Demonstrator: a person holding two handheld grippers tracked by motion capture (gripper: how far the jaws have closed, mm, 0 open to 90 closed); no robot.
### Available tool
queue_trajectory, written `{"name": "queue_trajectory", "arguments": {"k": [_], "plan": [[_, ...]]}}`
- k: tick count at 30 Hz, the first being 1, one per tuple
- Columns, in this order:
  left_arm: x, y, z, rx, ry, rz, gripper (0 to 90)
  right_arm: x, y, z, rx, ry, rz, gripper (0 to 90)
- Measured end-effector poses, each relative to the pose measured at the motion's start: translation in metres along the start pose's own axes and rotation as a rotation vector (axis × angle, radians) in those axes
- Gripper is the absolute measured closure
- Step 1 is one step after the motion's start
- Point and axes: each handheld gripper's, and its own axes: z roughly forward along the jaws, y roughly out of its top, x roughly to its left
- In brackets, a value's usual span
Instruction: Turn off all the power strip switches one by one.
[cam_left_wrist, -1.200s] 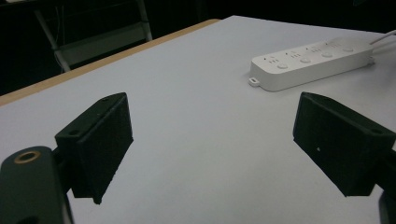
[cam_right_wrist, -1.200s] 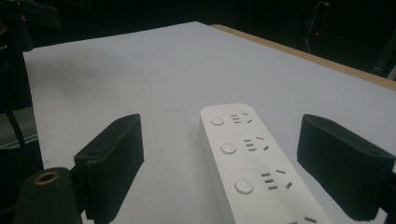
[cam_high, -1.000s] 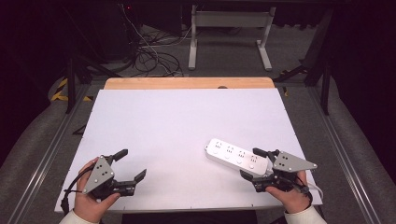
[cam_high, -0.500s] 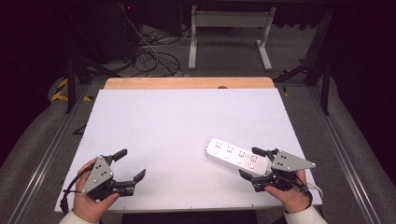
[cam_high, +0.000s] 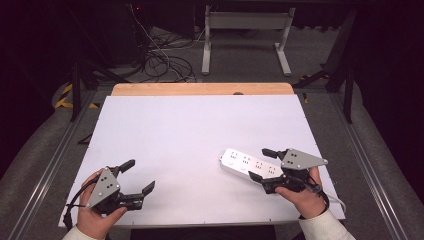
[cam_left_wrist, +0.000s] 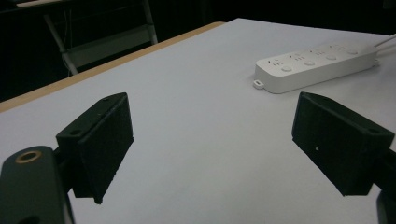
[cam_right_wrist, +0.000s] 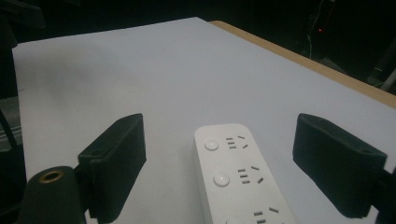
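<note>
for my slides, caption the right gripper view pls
Open right gripper straddling a white plastic power strip on the white table.

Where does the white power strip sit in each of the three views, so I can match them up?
High view: the power strip lies at lower right of the white table top, its near end between the jaws of the right gripper.
Left gripper view: upper right, far beyond the jaws.
Right gripper view: bottom centre, between the open jaws, untouched.
Shared landmark: the table's wooden edge strip.
</note>
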Motion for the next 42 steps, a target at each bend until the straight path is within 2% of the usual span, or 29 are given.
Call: {"name": "queue_trajectory", "arguments": {"k": [5, 15, 22, 27, 29, 30, 32, 33, 34, 35, 36, 40, 41, 42], "plan": [[0.000, 0.000, 0.000, 0.004, -0.004, -0.003, 13.1, -0.001, 0.004, 0.010, 0.005, 0.020, 0.010, 19.3], [0.000, 0.000, 0.000, 0.001, -0.002, -0.001, 13.1, -0.004, 0.008, 0.033, 0.038, 0.024, 0.001, 21.7], [0.001, 0.000, -0.001, 0.003, -0.001, 0.005, 13.1, -0.008, 0.011, 0.048, 0.051, 0.023, 0.001, 25.6], [0.001, 0.000, 0.000, 0.006, -0.004, 0.003, 13.4, -0.008, 0.011, 0.054, 0.067, 0.025, -0.020, 31.5], [0.001, -0.001, 0.000, 0.008, -0.006, 0.000, 13.5, -0.009, 0.011, 0.055, 0.080, 0.028, -0.023, 39.7], [0.001, -0.001, 0.000, 0.008, -0.005, 0.000, 13.5, -0.009, 0.011, 0.055, 0.080, 0.028, -0.023, 39.7], [0.001, -0.001, -0.001, 0.010, -0.005, 0.000, 13.6, -0.010, 0.012, 0.055, 0.100, 0.025, -0.028, 52.7], [0.000, -0.001, -0.001, 0.015, -0.006, 0.001, 13.9, -0.010, 0.012, 0.056, 0.109, 0.035, -0.037, 68.1], [0.000, -0.001, -0.001, 0.015, -0.006, 0.001, 13.9, -0.010, 0.012, 0.056, 0.109, 0.035, -0.037, 68.1], [0.000, -0.001, -0.001, 0.017, -0.007, 0.003, 13.9, -0.009, 0.014, 0.058, 0.105, 0.042, -0.068, 74.1], [0.000, -0.001, -0.001, 0.019, -0.007, 0.004, 14.0, -0.009, 0.014, 0.059, 0.107, 0.036, -0.079, 75.3], [0.001, -0.001, -0.001, 0.020, -0.006, 0.008, 14.0, -0.009, 0.016, 0.062, 0.114, 0.035, -0.087, 80.0], [0.001, -0.001, -0.001, 0.021, -0.006, 0.008, 14.0, -0.010, 0.016, 0.063, 0.131, 0.046, -0.072, 81.8], [0.001, -0.001, -0.001, 0.021, -0.007, 0.006, 14.0, -0.010, 0.017, 0.065, 0.144, 0.028, -0.087, 89.3]]}}
